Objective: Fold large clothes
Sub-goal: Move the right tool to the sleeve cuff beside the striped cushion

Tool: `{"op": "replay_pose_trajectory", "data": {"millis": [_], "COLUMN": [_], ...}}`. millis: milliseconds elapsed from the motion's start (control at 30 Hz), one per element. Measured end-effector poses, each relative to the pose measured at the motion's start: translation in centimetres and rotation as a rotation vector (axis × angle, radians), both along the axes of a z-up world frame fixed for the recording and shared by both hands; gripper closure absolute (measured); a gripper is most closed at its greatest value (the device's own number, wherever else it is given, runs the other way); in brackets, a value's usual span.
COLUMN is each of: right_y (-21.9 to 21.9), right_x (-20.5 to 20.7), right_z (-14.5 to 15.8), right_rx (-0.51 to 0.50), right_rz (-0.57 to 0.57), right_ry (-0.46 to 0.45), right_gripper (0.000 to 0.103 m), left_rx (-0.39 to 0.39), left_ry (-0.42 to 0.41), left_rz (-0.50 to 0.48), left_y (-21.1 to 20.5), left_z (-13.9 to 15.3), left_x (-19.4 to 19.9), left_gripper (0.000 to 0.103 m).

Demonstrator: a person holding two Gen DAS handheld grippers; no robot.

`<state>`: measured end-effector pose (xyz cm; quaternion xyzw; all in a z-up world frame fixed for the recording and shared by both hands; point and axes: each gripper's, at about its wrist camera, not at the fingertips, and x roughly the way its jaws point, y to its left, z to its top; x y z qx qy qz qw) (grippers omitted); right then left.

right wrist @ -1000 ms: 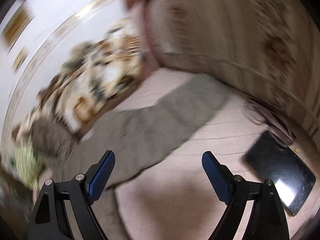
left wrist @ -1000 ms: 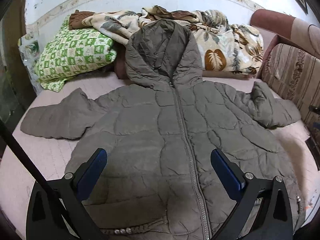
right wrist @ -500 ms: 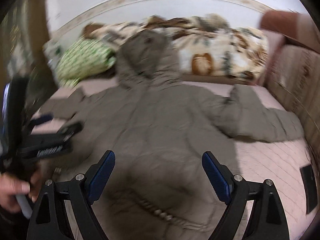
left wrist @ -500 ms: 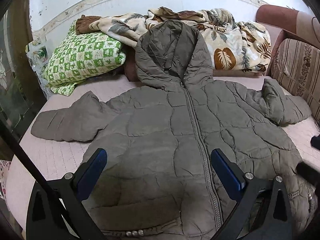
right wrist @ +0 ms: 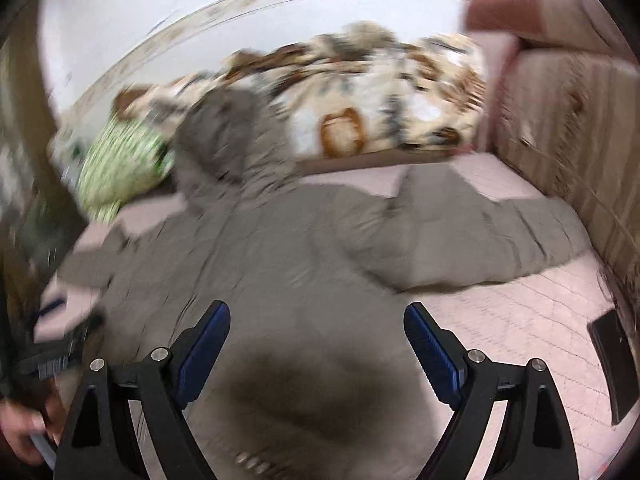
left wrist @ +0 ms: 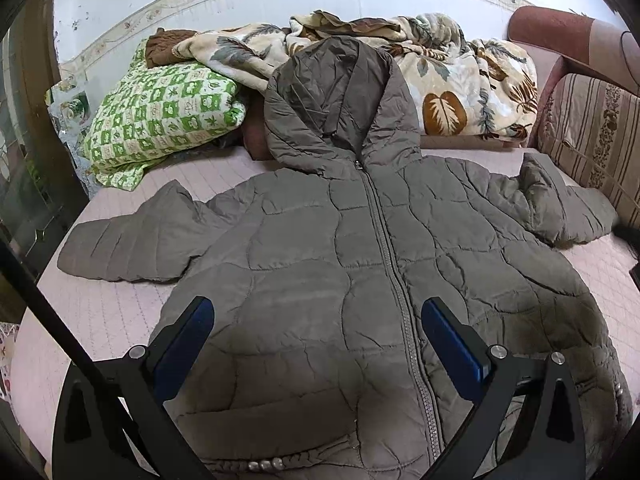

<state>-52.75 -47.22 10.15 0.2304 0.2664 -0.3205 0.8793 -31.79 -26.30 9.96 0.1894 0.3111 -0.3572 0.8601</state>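
While one jacket [left wrist: 320, 280] lies flat, left claw [left wrist: 318, 344] and right claw [right wrist: 316, 344] gape wide, empty.

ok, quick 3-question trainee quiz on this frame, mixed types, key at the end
1. True or false: the grey quilted hooded jacket lies zipped shut, front side up.
2. The hood rests against: A) green-and-white patterned pillow B) leaf-print blanket C) striped sofa cushion
3. Fill in: both the left gripper and the right gripper are ____ and hold nothing.

Key: 1 true; 2 B; 3 open
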Motion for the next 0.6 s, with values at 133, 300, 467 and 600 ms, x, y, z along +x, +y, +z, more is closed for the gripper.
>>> {"op": "replay_pose_trajectory", "data": {"millis": [133, 300, 467, 600], "right_y": [-8.7, -16.4, -21.2, -24.3], "right_x": [-5.5, -13.0, -16.2, -17.2], "right_z": [-0.8, -2.4, -4.0, -4.9], "right_rx": [0.146, 0.207, 0.291, 0.313], "right_rz": [-0.197, -0.435, -0.527, -0.576], "right_ry": [-0.109, -0.191, -0.283, -0.307], "right_gripper": [0.012, 0.016, 0.022, 0.026], "left_rx": [0.008, 0.008, 0.018, 0.03], "left_ry": [0.018, 0.037, 0.067, 0.082], "left_rz": [-0.008, -0.009, -0.006, 0.003], "left_y": [-0.2, -0.4, -0.5, -0.6], "left_z": [-0.4, -0.7, -1.3, -2.0], "left_x": [0.1, 0.3, 0.6, 1.0], "left_gripper": [0.0, 0.0, 0.0, 0.0]}}
